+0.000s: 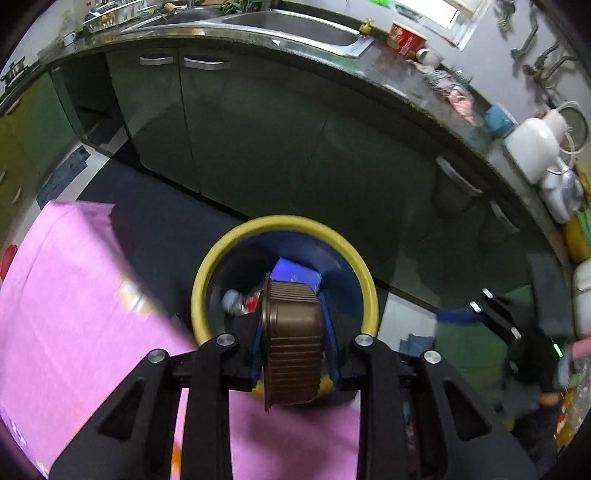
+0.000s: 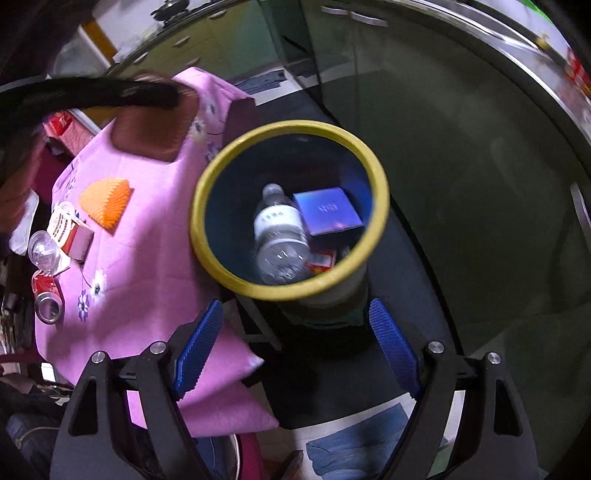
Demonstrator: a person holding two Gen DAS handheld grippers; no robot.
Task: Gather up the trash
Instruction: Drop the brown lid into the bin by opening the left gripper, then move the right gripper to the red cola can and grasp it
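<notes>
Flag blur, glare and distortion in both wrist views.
Left wrist: heavy fisheye bends the counter into an arc; the pink cloth is motion-smeared; the brown cup in the left gripper is sharp; window glare top right. Right wrist: the bin rim and bottle are slightly smeared; a dark blurred shape covers the upper left; cabinet fronts are dim.

Pink tablecloth (image 2: 147, 258), sink (image 1: 295, 26), green cabinets (image 1: 258, 140).

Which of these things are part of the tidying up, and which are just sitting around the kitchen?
Part of the job: brown cup in left gripper, bin, bottle and blue box inside, soda can on the table.

Just there: sink, white kettle.
</notes>
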